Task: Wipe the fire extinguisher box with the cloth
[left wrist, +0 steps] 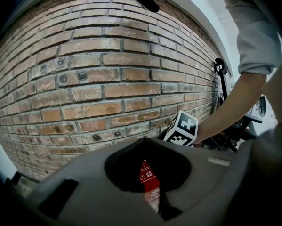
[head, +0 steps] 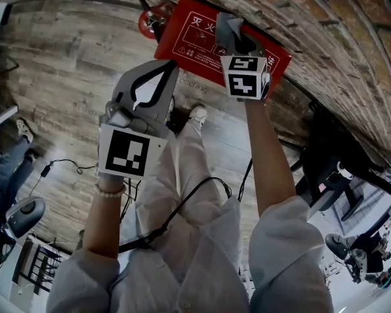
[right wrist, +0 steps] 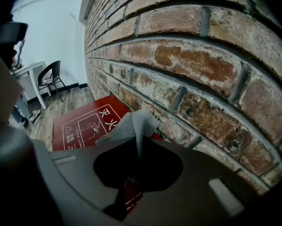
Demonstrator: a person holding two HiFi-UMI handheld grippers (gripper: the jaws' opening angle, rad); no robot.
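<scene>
Looking at a grey cloth, pinched tight in the right gripper and bunched over the lid of the red box; can't tell whether touching it. Probably light and floppy, so best gripped by a fold, as here, leaving a loose pad to drag. Looks rigid and slick on the box itself, sitting on the floor against the brick wall. Nothing in the left gripper, jaws together, hanging apart from the box.
</scene>
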